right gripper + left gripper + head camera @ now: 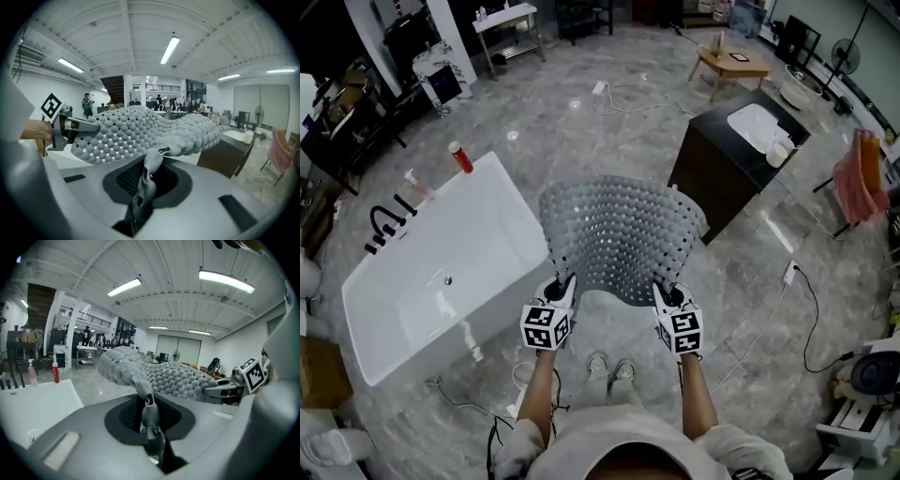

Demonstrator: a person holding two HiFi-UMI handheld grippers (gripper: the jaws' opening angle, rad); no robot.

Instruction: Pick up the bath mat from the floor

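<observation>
**A:** Where's the bath mat [619,239] now?

**B:** Off the floor [581,131] — held up in the air just beside the white bathtub [441,272], at the end farthest from its black tap [386,225]. The left gripper [562,283] has its jaws pinched tight on one near corner of the mat, and the right gripper [671,294] is clamped the same way on the other.

**A:** What could spoil it?

**B:** Each pinch takes only a thin bit of edge. I'd judge the rubbery sheet could creep out of one grip if it's tugged or swung; then it would dangle from one corner and flop against the tub.

**A:** And how does it look?

**B:** Grey, pebbled with bumps and small holes, limp — bowed up like a fan, its near edge sagging between the grippers.
</observation>
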